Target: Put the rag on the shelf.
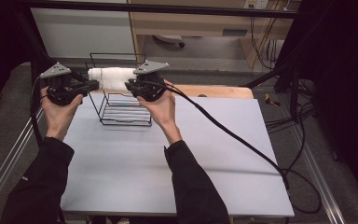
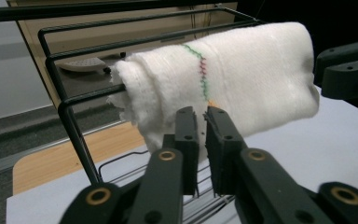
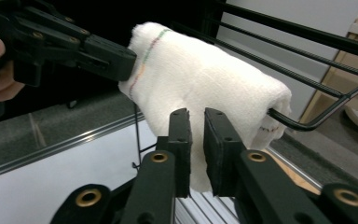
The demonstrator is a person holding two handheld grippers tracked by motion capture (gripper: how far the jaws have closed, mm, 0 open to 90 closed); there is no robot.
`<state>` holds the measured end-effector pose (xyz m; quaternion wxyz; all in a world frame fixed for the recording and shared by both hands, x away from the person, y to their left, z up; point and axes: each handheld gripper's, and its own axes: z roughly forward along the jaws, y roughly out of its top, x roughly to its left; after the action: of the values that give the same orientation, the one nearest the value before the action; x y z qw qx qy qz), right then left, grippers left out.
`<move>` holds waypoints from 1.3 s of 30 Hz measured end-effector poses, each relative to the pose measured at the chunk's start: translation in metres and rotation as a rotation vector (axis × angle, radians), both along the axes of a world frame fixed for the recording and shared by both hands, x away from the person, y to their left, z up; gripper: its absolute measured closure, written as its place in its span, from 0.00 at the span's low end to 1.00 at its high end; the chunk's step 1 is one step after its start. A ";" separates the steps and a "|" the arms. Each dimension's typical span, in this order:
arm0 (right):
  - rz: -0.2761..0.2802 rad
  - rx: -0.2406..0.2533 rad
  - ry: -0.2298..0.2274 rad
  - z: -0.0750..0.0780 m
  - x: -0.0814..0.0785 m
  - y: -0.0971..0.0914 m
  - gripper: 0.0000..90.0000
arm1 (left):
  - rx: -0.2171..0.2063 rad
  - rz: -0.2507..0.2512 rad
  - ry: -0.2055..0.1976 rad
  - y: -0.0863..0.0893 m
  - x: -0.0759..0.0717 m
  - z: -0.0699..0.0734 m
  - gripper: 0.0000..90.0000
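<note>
Two grippers meet at a rolled white towel (image 1: 111, 78) held above the far-left part of a pale grey tabletop (image 1: 177, 154). That surface is bare and matte, with a strip of light wood (image 1: 214, 91) along its far edge at about 12 o'clock. Beyond it lie grey floor, a wooden cabinet (image 1: 191, 23) and a dark frame bar overhead; loose cables trail on the floor at 3 o'clock.

The left gripper (image 1: 93, 85) clamps the towel's left end and the right gripper (image 1: 129, 85) its right end — in each gripper view the two black jaws stand nearly together, pinching a fold at the towel's lower edge (image 2: 200, 123) (image 3: 196, 140). A thin coloured stitch line (image 2: 202, 70) crosses the cloth.

The towel sits against the top rails of a black wire rack (image 1: 121, 109), which stands on the table at 11 o'clock; whether it rests on the rails I cannot tell.

From the centre toward 6, 4 and 3 o'clock the tabletop is open — only the right gripper's cable (image 1: 233, 135) crosses it diagonally and drops over the right edge.
</note>
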<state>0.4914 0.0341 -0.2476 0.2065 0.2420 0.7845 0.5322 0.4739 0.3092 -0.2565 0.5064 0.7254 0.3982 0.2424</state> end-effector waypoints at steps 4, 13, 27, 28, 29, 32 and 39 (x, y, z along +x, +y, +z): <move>0.007 0.004 0.016 0.003 -0.006 -0.006 0.75 | 0.015 -0.002 0.015 0.002 -0.010 -0.001 0.75; 0.002 -0.007 0.075 -0.003 -0.018 -0.038 0.41 | 0.048 -0.012 0.060 0.008 -0.026 -0.019 0.51; -0.090 0.004 0.138 -0.028 -0.033 -0.113 0.11 | 0.084 -0.046 0.127 -0.004 -0.045 -0.061 0.20; -0.096 0.006 0.141 -0.031 -0.034 -0.120 0.10 | 0.083 -0.046 0.130 -0.005 -0.046 -0.063 0.17; -0.105 0.007 0.145 -0.034 -0.035 -0.126 0.09 | 0.085 -0.048 0.129 -0.006 -0.048 -0.066 0.15; -0.124 0.023 0.156 -0.045 -0.038 -0.146 0.07 | 0.086 -0.056 0.129 -0.009 -0.052 -0.076 0.11; -0.165 0.041 0.200 -0.071 -0.048 -0.190 0.05 | 0.103 -0.075 0.135 -0.016 -0.062 -0.095 0.08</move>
<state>0.4435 -0.1555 -0.3189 0.1654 0.3617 0.7677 0.5025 0.4118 0.2928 -0.3517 0.4488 0.7797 0.3912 0.1940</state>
